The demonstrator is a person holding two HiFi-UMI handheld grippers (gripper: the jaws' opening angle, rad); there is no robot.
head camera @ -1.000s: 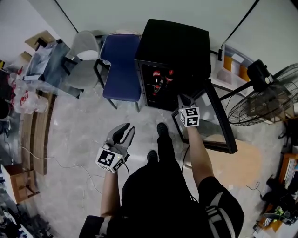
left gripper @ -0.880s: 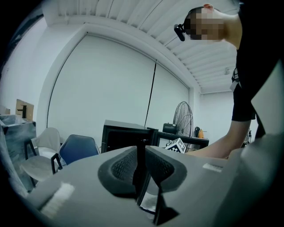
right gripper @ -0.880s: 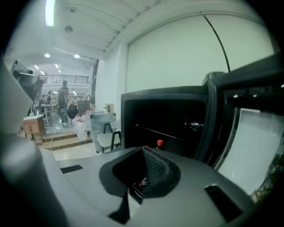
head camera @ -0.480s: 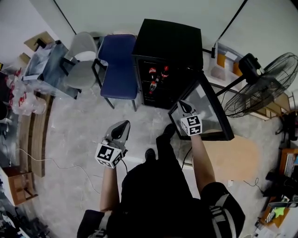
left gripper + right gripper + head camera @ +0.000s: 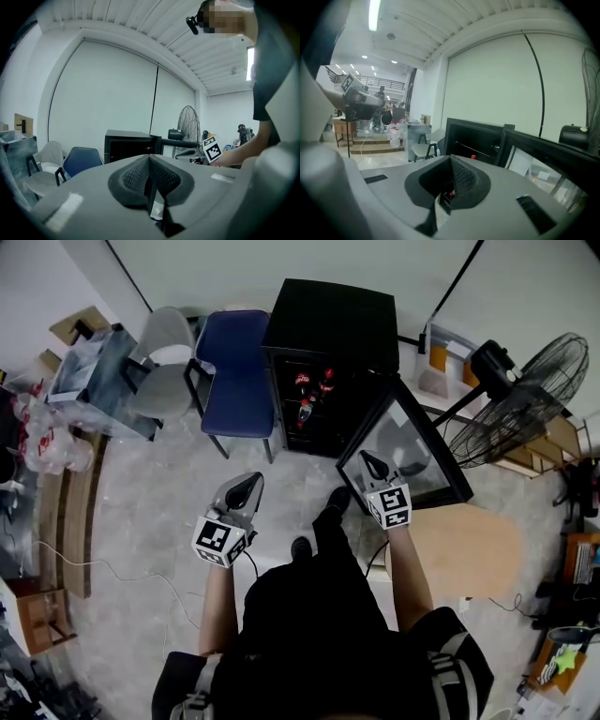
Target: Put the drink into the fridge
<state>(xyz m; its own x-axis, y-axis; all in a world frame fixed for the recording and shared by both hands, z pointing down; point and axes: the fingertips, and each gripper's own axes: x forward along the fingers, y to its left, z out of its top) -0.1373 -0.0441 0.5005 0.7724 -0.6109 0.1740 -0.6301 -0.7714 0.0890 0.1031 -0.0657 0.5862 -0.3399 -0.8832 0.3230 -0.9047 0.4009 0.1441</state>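
The black fridge [image 5: 330, 322] stands open, its glass door [image 5: 419, 468] swung out toward the right. Several bottles with red caps [image 5: 313, 390] stand on the shelves inside. My left gripper [image 5: 249, 482] hangs shut and empty over the floor, well short of the fridge. In its own view the left gripper [image 5: 149, 161] has its jaws pressed together, with the fridge [image 5: 127, 144] beyond. My right gripper [image 5: 367, 459] is shut above the door's near edge; whether it touches the door I cannot tell. Seen from the right gripper [image 5: 451, 162], nothing sits between the jaws and the fridge interior [image 5: 474, 140] lies ahead.
A blue chair [image 5: 238, 367] and a grey chair [image 5: 161, 357] stand left of the fridge. A floor fan [image 5: 534, 395] is at the right, beside a storage box [image 5: 442, 357]. Clutter and bags [image 5: 37, 427] line the left wall. The person's feet [image 5: 319, 521] are between the grippers.
The left gripper's jaws have closed. The right gripper has drawn back toward the person, and the glass door now stands wider open.
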